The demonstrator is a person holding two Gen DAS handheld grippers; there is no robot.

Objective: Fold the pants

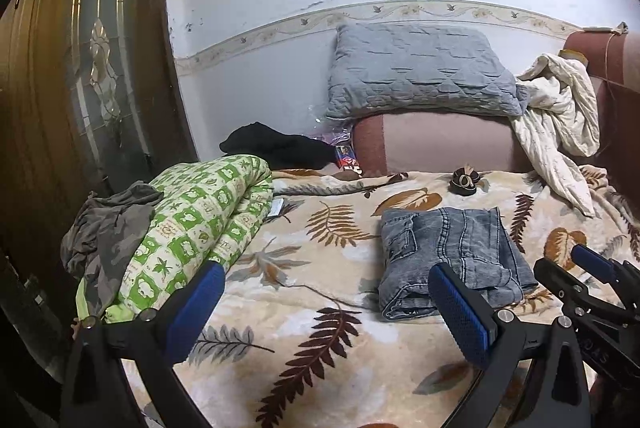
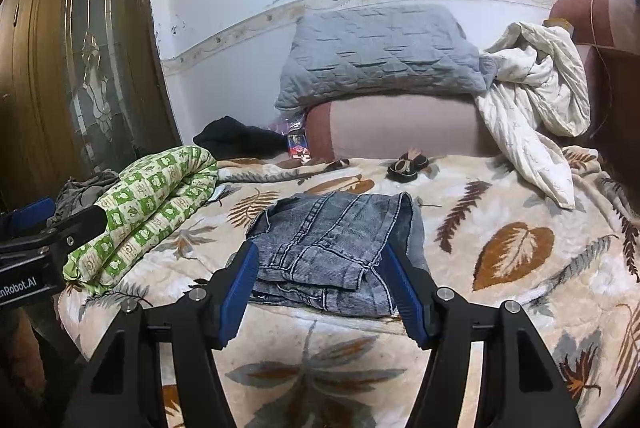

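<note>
The grey-blue jeans [image 1: 452, 252] lie folded into a compact stack on the leaf-patterned blanket [image 1: 320, 268]. My left gripper [image 1: 328, 308] is open wide, its blue pads [image 1: 200, 308] held over the blanket near and left of the jeans, with nothing between them. In the right wrist view the jeans [image 2: 332, 248] sit just beyond my right gripper [image 2: 322, 292], which is open; its pads [image 2: 404, 296] frame the stack's near edge without pressing it. From the left wrist view the right gripper [image 1: 592, 268] stands apart from the jeans' right side.
A rolled green-and-white quilt [image 1: 200, 228] with a grey garment [image 1: 108, 228] lies at the left bed edge. At the back are a grey pillow [image 1: 420, 68] on a pink cushion [image 1: 440, 144], a crumpled white sheet [image 1: 560, 124], a black garment [image 1: 276, 148] and a small dark item [image 1: 464, 182]. A wooden wardrobe [image 1: 80, 68] stands left.
</note>
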